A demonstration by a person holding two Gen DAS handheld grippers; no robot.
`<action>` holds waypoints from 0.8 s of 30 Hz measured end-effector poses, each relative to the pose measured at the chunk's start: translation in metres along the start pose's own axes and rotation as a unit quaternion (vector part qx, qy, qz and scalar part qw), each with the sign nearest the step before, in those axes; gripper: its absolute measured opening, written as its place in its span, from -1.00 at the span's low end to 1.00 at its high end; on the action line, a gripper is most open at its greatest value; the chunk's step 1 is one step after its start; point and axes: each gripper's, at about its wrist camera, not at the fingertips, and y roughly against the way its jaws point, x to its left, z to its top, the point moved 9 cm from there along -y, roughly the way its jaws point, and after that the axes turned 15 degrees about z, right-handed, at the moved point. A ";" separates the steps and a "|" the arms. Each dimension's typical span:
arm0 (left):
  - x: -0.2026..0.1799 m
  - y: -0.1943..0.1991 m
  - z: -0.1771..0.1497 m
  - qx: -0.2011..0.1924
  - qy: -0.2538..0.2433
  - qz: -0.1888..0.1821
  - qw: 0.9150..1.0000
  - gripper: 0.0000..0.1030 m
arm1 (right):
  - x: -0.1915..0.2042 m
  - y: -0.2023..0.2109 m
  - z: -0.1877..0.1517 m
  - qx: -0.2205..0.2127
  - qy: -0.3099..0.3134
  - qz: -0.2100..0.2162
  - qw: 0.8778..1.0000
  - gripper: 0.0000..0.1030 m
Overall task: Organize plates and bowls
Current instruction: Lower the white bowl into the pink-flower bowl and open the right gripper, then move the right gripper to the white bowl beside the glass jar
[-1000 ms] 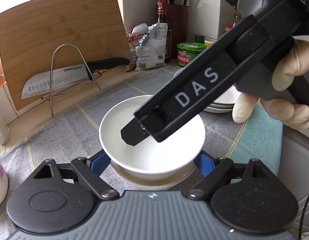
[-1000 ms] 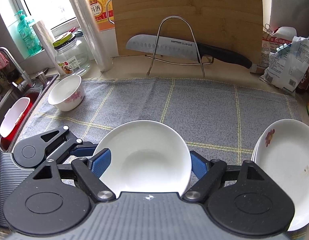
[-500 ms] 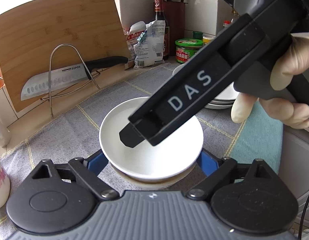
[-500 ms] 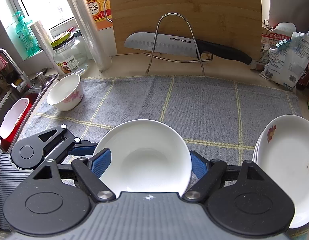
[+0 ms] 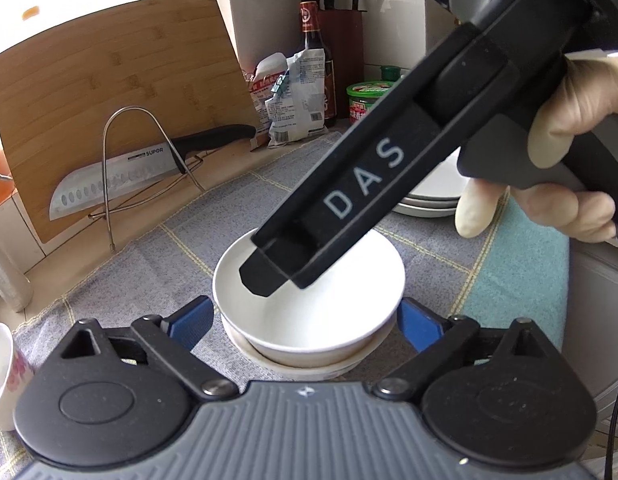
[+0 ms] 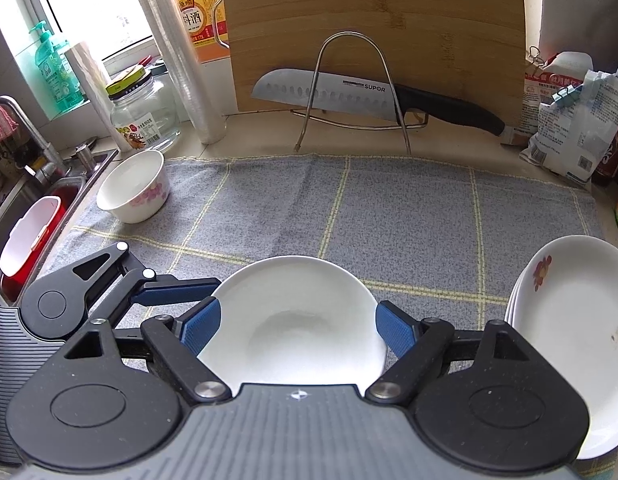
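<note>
The knife ahead reads "SUPOR"; the right gripper's body reads "DAS". A grey checked cloth covers the counter. The left gripper, jaws opening, straddles the white bowl, pads apart from it. The right gripper is clenched on that bowl's rim, plates to its right.
</note>
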 end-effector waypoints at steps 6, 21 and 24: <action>0.007 0.017 0.011 -0.032 0.024 -0.019 0.999 0.96 | -0.008 0.005 0.001 -0.014 -0.012 -0.016 1.000 0.87; 0.049 0.034 -0.019 -0.022 0.086 0.014 0.996 0.98 | 0.020 0.034 -0.003 -0.057 0.031 -0.090 0.994 1.00; 0.062 0.041 -0.030 -0.009 0.102 0.042 0.994 0.98 | 0.030 0.033 -0.005 -0.053 0.044 -0.084 0.994 1.00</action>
